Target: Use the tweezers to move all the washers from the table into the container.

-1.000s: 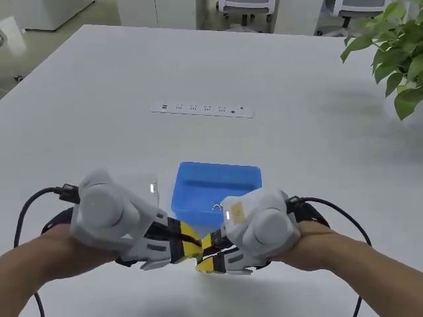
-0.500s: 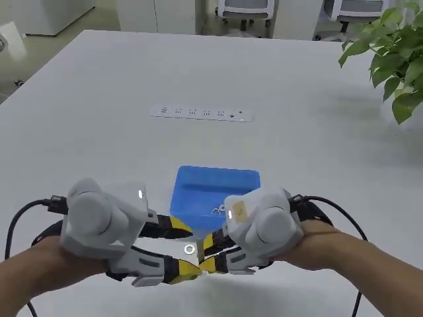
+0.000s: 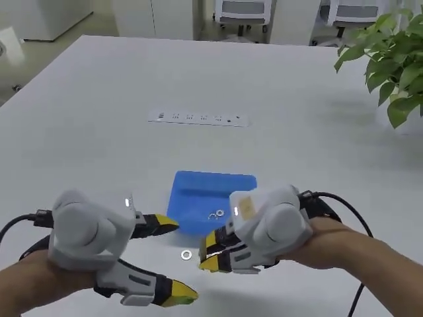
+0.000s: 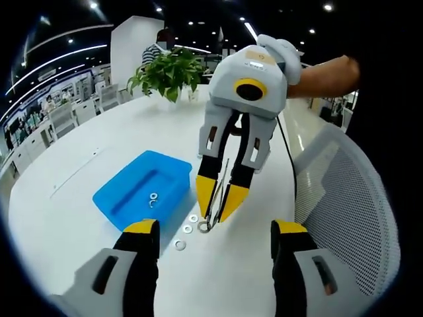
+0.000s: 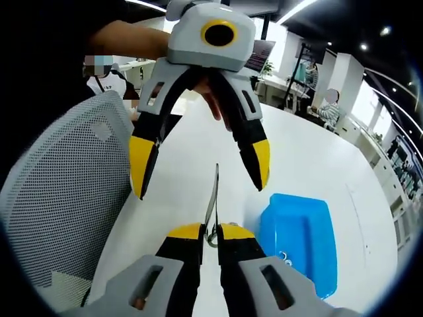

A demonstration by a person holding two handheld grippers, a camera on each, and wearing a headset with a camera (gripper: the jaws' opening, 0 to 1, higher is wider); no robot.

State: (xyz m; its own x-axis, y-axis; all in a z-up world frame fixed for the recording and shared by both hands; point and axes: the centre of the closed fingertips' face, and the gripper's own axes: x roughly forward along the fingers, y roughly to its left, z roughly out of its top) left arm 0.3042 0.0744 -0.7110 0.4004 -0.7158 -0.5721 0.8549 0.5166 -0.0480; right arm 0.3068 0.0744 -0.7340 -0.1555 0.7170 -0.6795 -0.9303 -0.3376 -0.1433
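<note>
Uncovered since a second ago, a washer (image 3: 187, 254) lies bare on the table (image 3: 297, 132), because the left gripper (image 3: 175, 259) has drawn back from the right gripper (image 3: 208, 261) and spread its jaws wide, with nothing held. In the left gripper view it belongs to a short row of loose washers (image 4: 188, 229) just on the near side of the blue container (image 4: 132, 191), which already holds two washers (image 3: 215, 214). The right gripper's jaws are closed tight on the tweezers (image 5: 213, 191), whose long axis runs straight out along those jaws and slants down to the table. Their tips sit at the row's end washer (image 4: 203, 226); whether they have pinched it is too small to tell. The right gripper is nearer, and the container lies just past the row from the tips.
</note>
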